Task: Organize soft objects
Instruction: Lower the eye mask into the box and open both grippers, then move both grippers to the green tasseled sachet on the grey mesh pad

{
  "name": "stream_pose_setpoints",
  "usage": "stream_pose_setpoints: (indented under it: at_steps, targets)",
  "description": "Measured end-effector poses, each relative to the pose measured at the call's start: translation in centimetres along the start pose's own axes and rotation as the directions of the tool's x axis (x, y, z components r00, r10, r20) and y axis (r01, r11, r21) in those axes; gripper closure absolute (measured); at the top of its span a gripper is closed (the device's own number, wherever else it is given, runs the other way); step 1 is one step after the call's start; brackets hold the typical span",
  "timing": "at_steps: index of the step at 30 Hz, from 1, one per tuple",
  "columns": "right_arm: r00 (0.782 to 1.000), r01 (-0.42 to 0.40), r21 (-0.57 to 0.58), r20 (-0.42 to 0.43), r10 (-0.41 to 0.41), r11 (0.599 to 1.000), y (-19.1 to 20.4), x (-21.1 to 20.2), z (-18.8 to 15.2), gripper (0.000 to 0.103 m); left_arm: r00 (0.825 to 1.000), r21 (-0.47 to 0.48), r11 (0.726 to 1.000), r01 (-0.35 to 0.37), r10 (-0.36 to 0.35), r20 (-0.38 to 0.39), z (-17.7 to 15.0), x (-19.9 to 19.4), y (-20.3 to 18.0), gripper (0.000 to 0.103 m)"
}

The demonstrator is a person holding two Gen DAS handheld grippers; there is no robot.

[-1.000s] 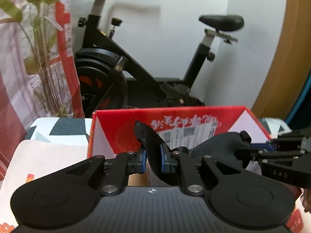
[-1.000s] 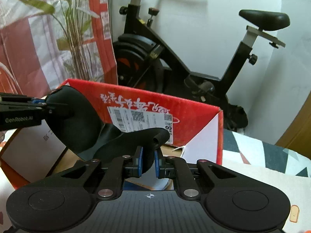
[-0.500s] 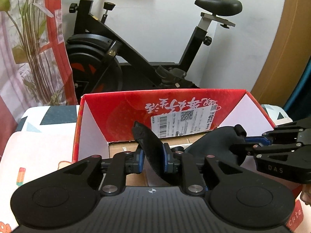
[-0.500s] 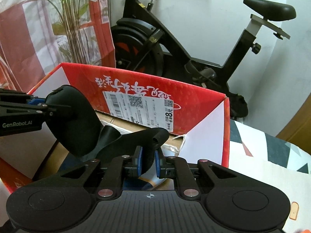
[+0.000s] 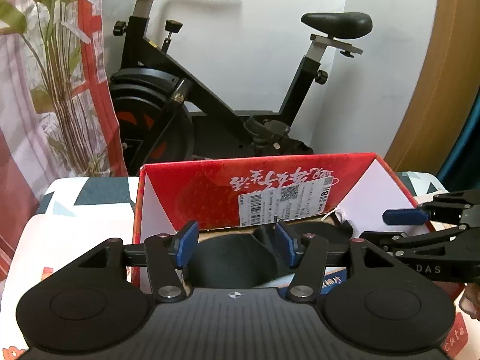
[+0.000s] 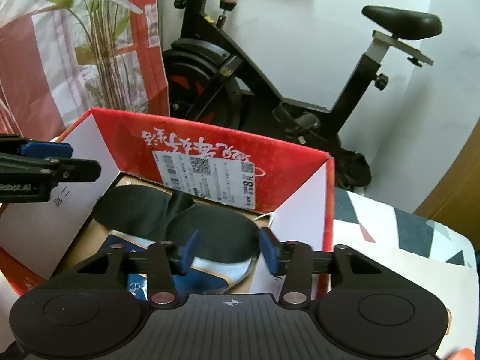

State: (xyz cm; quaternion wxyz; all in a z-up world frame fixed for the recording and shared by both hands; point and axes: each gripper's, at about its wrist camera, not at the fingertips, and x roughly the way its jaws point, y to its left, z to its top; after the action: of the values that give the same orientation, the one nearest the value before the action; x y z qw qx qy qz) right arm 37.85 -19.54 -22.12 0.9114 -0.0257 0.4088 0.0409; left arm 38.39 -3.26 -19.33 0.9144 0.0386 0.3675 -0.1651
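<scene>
Both my grippers are spread wide, nothing between the pads: left gripper (image 5: 237, 244) at lower centre of the left view, right gripper (image 6: 228, 252) at lower centre of the right view. Each hovers at the near rim of the box (image 5: 210, 192), and each shows in the other's view at the frame edge, so I am working from both sides. The task's thing, a black padded bra (image 6: 192, 222), lies in the box with its two cups side by side; in the left view one cup (image 5: 231, 258) fills the gap just beyond my open fingers. I judge it is lying free there; I cannot tell whether the pads touch it. It rests partly on a blue and pale fabric item (image 6: 210, 273) in the box bottom, lower centre of the right view. Holding at both ends presumably kept the cups from folding on the way in. The box's far wall carries a shipping label (image 6: 207, 177), mid-frame. The box sits on a patterned cloth (image 6: 405, 234). Beyond, upper frame: exercise bike (image 5: 210, 99) against a white wall, plant (image 5: 54, 75) at upper left.
</scene>
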Motion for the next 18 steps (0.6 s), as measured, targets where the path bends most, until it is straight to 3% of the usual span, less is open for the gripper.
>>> stream_pose_setpoints:
  at_steps: [4,8,11,13,18]
  targets:
    - [0.999,0.007,0.015,0.031,-0.007,1.000,-0.4,-1.4,-0.1,0.046,1.000,0.011,1.000,-0.005,0.005,0.020,-0.1,-1.2,-0.4,0.037]
    - [0.997,-0.006,0.034,0.073,0.003,0.999,-0.7,-3.2,-0.5,0.022,0.999,0.012,1.000,-0.005,0.005,0.039,-0.4,-2.6,-0.6,0.028]
    - [0.996,-0.012,0.061,0.094,0.007,0.998,-0.8,-4.6,-0.8,0.000,0.998,0.014,1.000,-0.016,0.015,0.056,-0.9,-3.8,-0.8,0.009]
    - [0.994,-0.021,0.076,0.107,0.013,0.997,-0.8,-5.6,-1.1,0.000,0.997,0.013,1.000,-0.026,0.025,0.068,-1.2,-4.7,-0.9,0.000]
    - [0.991,-0.013,0.054,0.137,0.006,0.998,-0.2,-7.9,-2.5,0.000,0.994,0.008,0.998,-0.065,0.065,0.084,-2.2,-6.7,-1.0,0.000]
